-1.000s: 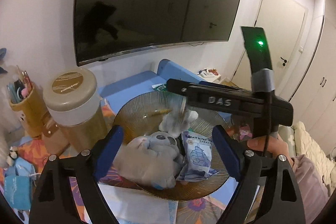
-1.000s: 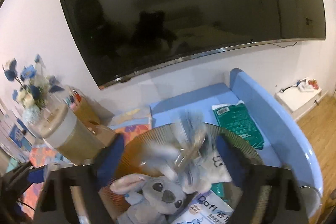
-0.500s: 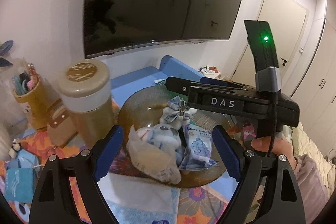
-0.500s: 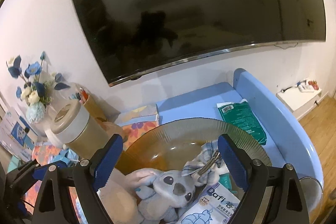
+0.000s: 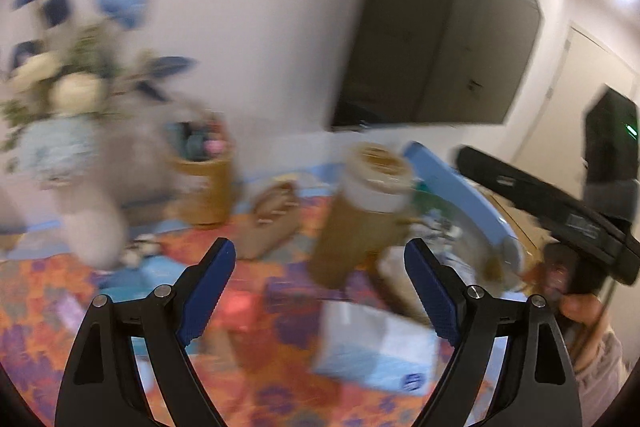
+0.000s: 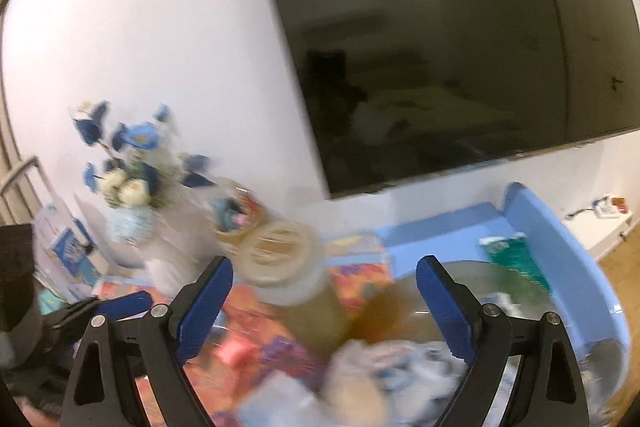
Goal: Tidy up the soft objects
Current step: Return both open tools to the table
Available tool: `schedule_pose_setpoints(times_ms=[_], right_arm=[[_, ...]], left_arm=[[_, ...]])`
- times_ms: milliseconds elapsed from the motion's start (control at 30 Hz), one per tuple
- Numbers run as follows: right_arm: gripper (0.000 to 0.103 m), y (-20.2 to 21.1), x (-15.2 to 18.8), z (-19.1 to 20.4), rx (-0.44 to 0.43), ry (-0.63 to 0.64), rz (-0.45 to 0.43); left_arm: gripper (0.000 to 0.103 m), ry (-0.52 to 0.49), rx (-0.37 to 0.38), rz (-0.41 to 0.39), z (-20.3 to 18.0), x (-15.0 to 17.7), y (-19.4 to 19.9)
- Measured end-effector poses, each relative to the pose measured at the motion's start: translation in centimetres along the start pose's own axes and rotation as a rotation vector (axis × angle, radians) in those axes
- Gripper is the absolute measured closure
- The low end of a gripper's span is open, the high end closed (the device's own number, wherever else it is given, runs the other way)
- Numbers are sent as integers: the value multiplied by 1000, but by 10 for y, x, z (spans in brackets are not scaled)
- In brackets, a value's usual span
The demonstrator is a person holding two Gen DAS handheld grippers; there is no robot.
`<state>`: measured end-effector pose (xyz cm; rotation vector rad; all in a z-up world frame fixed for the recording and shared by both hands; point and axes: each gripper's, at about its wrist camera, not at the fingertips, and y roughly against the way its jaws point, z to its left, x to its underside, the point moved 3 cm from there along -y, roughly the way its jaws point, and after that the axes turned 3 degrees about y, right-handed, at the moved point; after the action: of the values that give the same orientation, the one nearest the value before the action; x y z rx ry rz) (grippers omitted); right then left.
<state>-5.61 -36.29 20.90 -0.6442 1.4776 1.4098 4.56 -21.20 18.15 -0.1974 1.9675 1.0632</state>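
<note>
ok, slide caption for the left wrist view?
Motion-blurred: open left gripper over floral cloth, facing tan beige-lidded canister.

Right claw [image 6: 322, 301] spread wide, empty — blurred jar [image 6: 292, 275] between its fingers.

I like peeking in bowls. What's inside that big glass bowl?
The glass bowl holds a blurry heap of soft white, grey and blue things. The blur hides what each is, and the heap covers the bottom.
</note>
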Motion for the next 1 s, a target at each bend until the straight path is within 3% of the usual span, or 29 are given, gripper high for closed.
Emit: schedule_pose_setpoints(times_ms=[300, 600, 800, 1000], right_arm=[[3, -16, 13, 123, -207, 9, -30], [3, -52, 65, 227, -308, 81, 84], [3, -70, 112, 280, -353, 163, 159], [3, -83, 162, 302, -337, 227, 214]], left_arm=[[17, 35, -261, -5, 144, -3, 54], [17, 141, -304, 55, 250, 23, 47], [17, 242, -311, 90, 279, 58, 18], [17, 278, -286, 123, 287, 78, -13]])
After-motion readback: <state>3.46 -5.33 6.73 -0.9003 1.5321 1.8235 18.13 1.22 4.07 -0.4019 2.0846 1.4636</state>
